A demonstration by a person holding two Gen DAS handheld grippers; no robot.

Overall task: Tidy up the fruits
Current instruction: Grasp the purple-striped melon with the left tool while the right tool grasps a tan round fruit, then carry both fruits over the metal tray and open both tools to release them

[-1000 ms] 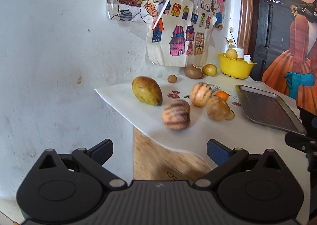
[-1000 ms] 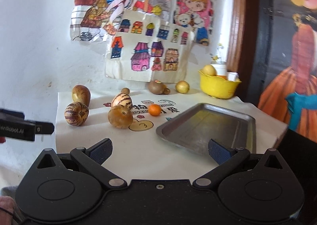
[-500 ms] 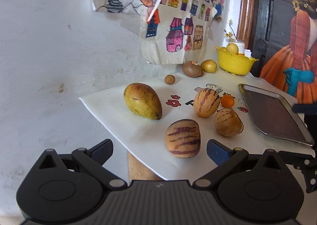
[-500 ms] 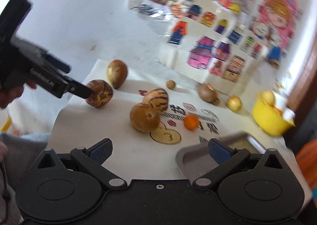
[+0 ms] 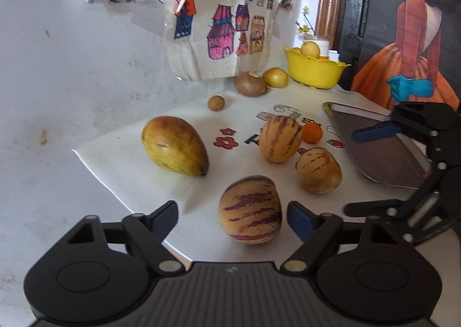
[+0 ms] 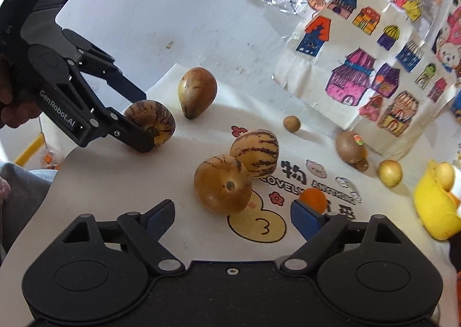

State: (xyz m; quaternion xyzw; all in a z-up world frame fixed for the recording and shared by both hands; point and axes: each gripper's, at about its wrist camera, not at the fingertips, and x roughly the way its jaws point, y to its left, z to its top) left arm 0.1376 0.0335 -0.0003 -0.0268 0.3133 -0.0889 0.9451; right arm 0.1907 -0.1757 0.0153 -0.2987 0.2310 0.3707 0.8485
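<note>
Melon (image 5: pixel 250 209), round, tan with purple stripes, sits on our cloth (image 5: pixel 121 165) between the left gripper (image 5: pixel 232 219) jaws, which have just been closing, pads not yet pressing. Our right gripper (image 6: pixel 232 219), also narrowing, holds nothing.

Bright soft daylight, fisheye-warped, slightly blurred edges

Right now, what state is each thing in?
left tool: open, jaws just been closing, striped fruit between them
right tool: open, jaws just been closing, nothing between them
tray: empty where visible
yellow bowl: holds fruit
large yellow fruit: lying on its side
</note>
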